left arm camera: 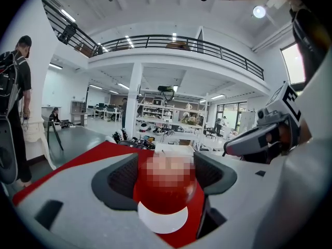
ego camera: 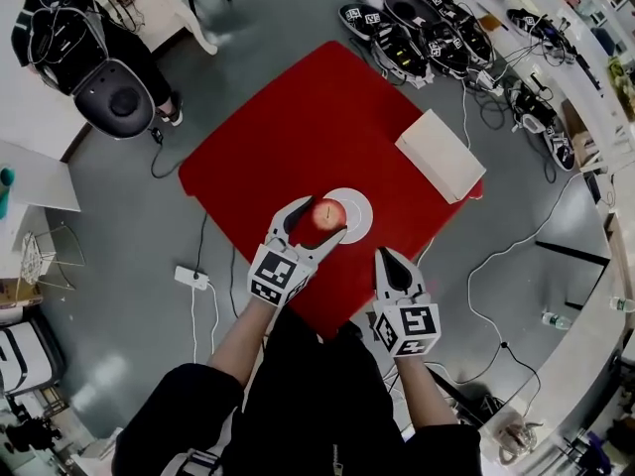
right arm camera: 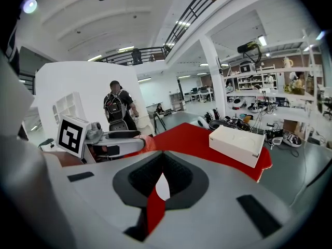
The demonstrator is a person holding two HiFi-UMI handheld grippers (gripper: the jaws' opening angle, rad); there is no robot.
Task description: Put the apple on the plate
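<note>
Centre of the head view: the apple (ego camera: 328, 213) is gripped in the left gripper (ego camera: 319, 222).
Left gripper: its jaws are closed on the apple's two sides, and its own view shows the red fruit (left arm camera: 166, 188) filling the gap between the dark pads.
Plate: the white plate (ego camera: 360, 209) lies on the red counter (ego camera: 298, 132) just right of the apple. The apple overlaps the plate's left edge, and a white crescent of plate (left arm camera: 162, 220) shows below it. Whether the two touch cannot be told.
Right gripper: the right gripper (ego camera: 389, 257) sits lower right of the plate. Its jaws are drawn to a thin slit with nothing between them (right arm camera: 160, 183).
Upper right of the counter: a white box (ego camera: 440, 154) lies near the counter's edge, apart from the plate.
</note>
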